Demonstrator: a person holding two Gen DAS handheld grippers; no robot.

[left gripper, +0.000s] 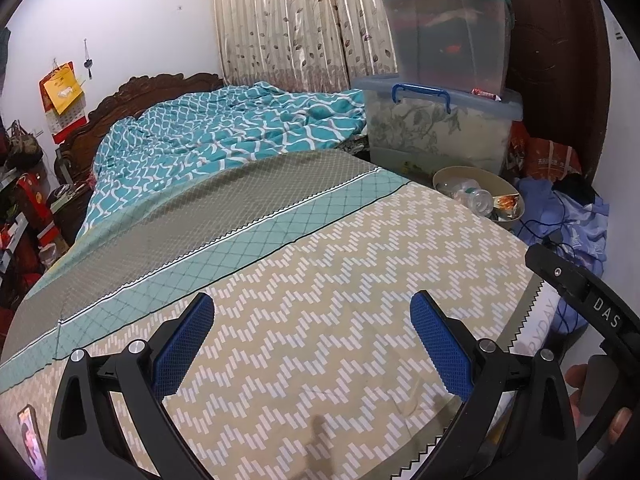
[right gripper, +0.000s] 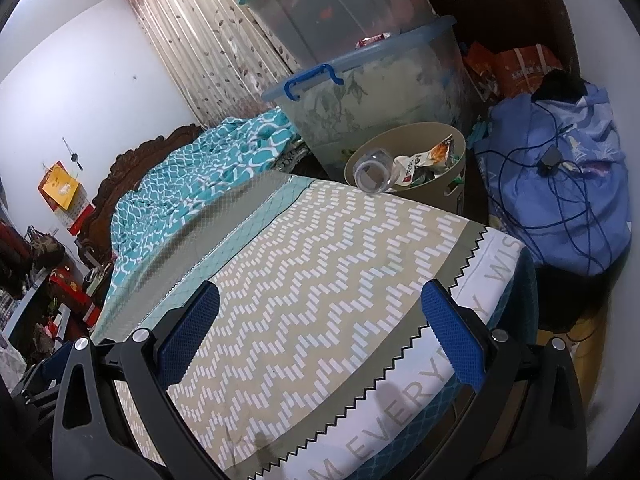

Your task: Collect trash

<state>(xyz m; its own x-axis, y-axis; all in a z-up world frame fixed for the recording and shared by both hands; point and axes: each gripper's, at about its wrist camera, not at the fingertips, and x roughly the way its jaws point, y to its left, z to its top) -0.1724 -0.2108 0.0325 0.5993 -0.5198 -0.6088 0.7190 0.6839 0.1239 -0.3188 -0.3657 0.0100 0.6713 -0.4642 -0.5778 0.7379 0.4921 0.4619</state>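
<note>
1. Closest to us is the left gripper [left gripper: 312, 344] hanging over the zigzag bedspread [left gripper: 320, 280]. Jaws spread wide, nothing in them. Same deal with the right gripper [right gripper: 320, 328]: jaws apart and empty above the bed's corner.
2. The trash is sitting in one round beige bin [right gripper: 456, 160] on the floor, right off the far corner of the bed. Inside it we can see one clear plastic bottle [right gripper: 374, 172] lying on its side and some snack wrappers [right gripper: 432, 158].
3. Behind the bin, two lidded plastic tubs are stacked: the lower tub [right gripper: 380, 96] has a blue handle and floral fabric in it; the upper tub [left gripper: 448, 36] has a teal rim, contents too murky to call.
4. One blue cloth bundle [right gripper: 560, 184] with cables draped over it sits beside the bin.
</note>
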